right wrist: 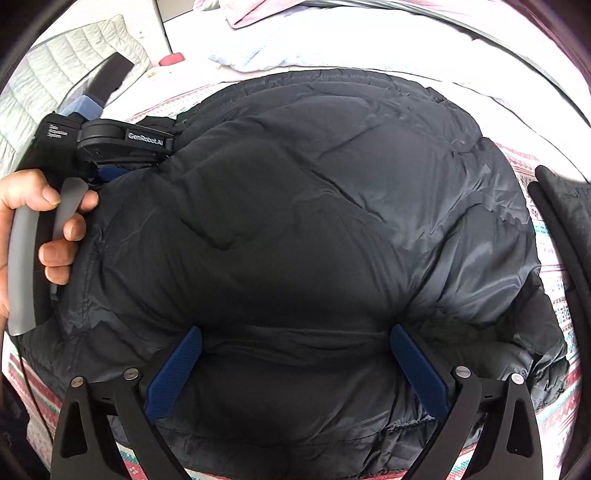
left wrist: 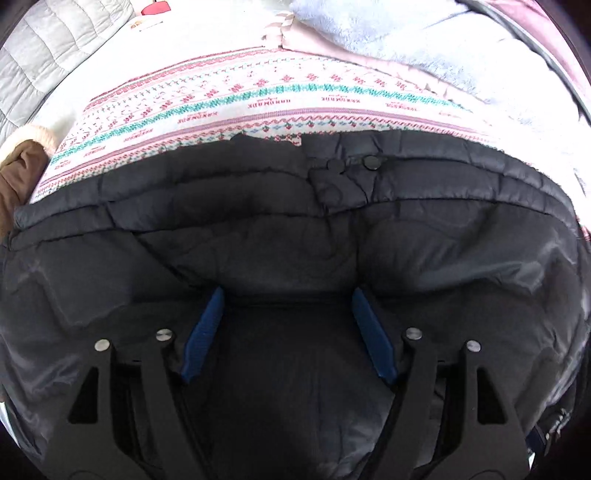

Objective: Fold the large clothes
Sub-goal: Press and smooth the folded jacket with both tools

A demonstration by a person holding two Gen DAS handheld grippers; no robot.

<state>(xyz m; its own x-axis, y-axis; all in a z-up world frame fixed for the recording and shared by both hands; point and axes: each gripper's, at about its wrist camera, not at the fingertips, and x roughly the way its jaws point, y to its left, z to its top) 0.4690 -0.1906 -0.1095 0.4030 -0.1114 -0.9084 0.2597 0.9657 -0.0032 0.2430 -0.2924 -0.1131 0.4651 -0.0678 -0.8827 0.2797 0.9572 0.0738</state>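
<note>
A black puffer jacket [right wrist: 295, 206] lies in a bundle on a patterned pink, white and teal bedspread [left wrist: 229, 110]. In the left wrist view the jacket [left wrist: 295, 229] fills the lower half, with snap buttons near its far edge. My left gripper [left wrist: 288, 295] is open, its blue pads [left wrist: 203, 332] resting on the jacket with fabric between them. My right gripper [right wrist: 295, 332] is open, its pads [right wrist: 177, 369] pressed on the jacket's near side. The left gripper also shows in the right wrist view [right wrist: 122, 142], held by a hand at the jacket's left edge.
A light blue fleece blanket [left wrist: 388, 33] and pink cloth lie at the far side of the bed. A grey quilted item [left wrist: 40, 55] lies at the far left. A brown garment with pale trim [left wrist: 18, 173] sits at the left edge.
</note>
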